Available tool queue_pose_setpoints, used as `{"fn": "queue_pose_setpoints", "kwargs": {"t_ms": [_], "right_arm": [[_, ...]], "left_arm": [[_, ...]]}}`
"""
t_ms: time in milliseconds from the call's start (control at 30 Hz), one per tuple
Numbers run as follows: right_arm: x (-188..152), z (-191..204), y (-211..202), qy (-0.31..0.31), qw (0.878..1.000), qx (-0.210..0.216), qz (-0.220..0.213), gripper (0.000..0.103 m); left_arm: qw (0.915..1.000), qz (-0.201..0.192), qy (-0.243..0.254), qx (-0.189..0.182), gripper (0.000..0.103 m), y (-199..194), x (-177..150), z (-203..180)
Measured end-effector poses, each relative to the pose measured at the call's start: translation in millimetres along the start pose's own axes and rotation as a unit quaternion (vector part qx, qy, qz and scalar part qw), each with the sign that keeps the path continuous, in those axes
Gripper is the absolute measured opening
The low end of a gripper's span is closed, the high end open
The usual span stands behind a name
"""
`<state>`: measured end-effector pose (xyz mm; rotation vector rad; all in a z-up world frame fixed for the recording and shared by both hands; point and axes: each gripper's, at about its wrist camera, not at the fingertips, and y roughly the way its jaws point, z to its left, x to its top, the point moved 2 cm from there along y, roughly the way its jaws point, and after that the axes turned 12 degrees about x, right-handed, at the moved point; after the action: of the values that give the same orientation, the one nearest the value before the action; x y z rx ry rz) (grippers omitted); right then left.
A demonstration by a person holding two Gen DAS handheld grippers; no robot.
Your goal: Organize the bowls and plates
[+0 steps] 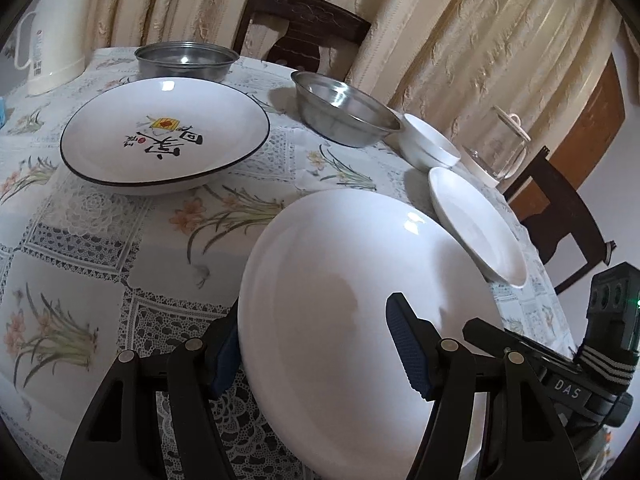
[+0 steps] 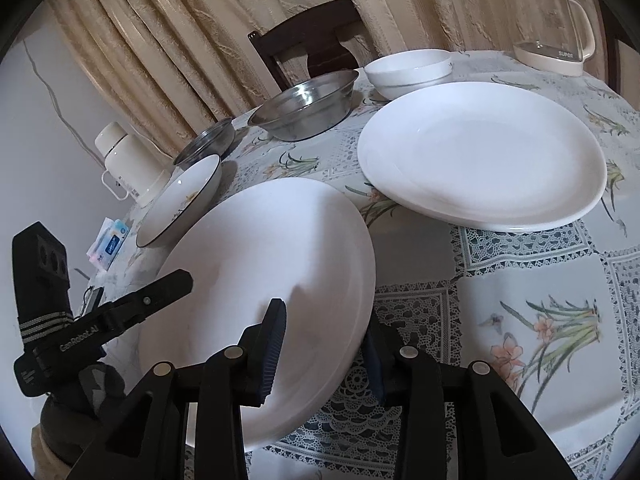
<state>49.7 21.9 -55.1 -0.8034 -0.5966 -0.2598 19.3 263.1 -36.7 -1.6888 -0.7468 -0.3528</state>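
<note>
Both grippers grasp the same large plain white ceramic plate, one at each edge. The left gripper has its jaws clenched across the plate's left rim, one blue pad beneath and one on the upper face. The right gripper grips the opposite rim in the same way. The plate is tilted, raised off the round desk with its floral lace-pattern cloth.

The step in hand looks like carrying this plate to a stack, most likely onto the second plain white plate lying flat just beyond it (the match in shape suggests so). To do it well, level the plate first, move both grippers together so neither pulls the rim, and lower it centred before either lets go.

The black-rimmed white plate with painted characters, two steel bowls and a small white bowl sit farther off.
</note>
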Motion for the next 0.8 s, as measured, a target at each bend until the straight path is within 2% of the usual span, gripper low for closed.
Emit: {"fn": "queue_pose_setpoints", "kwargs": {"t_ms": [667, 800], "right_arm": [[-3, -1, -2, 0.011, 1.0, 0.011, -0.006, 0.04], [-2, -6, -9, 0.028, 0.999, 0.009, -0.023, 0.05]], "left_arm": [[0.9996, -0.012, -0.005, 0.024, 0.067, -11, -2, 3], [0.9987, -0.022, -0.001, 0.046, 0.068, -14, -1, 5]]}}
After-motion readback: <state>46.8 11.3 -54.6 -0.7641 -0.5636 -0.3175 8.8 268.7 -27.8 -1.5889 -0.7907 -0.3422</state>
